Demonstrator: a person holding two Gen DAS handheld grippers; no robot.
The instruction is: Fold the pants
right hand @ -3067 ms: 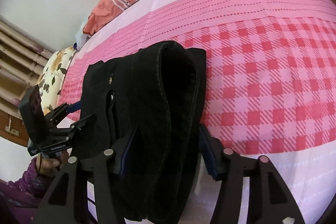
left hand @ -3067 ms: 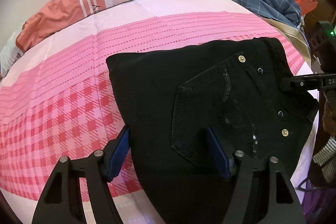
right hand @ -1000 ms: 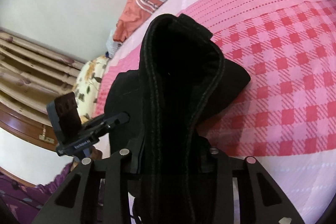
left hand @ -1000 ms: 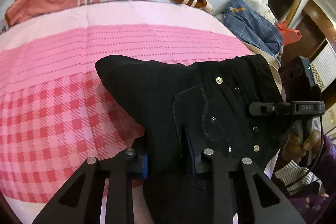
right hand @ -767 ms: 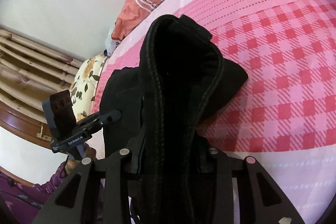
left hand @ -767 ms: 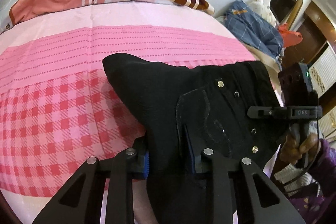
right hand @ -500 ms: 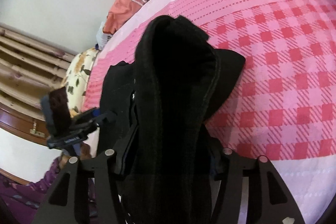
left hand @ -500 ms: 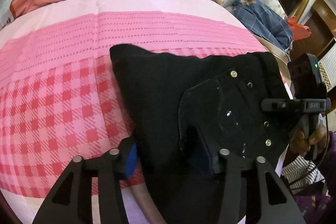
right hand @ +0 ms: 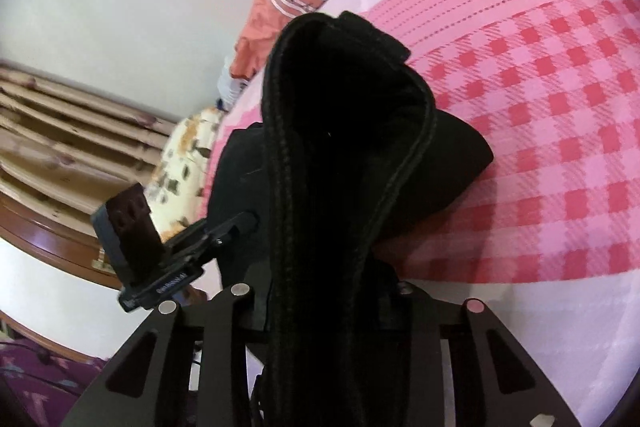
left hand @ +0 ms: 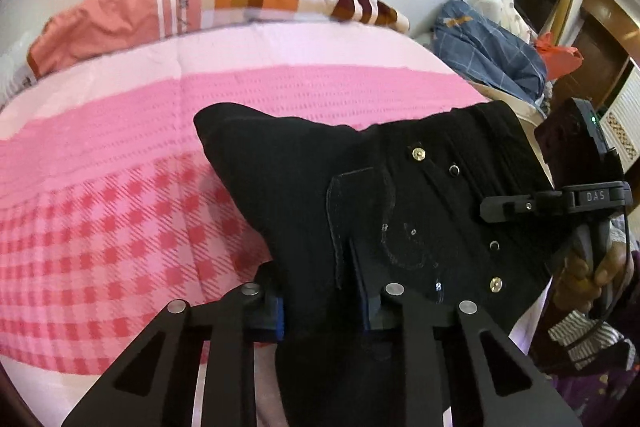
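The black pants (left hand: 360,195) were seen already folded into a compact bundle, raised partly off the pink checked bedspread (left hand: 120,207) near its near edge. The left gripper (left hand: 320,303) was clamped on the pocket side, the right gripper (right hand: 324,291) on the thick waistband end. By appearance, only final placement and release remained.

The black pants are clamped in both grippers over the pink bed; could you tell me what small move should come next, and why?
Probably lower both together and lay the bundle flat. The left gripper and right gripper are each shut on the black pants, which hang folded and bunched above the pink checked bedspread, so setting them down seems the natural step.
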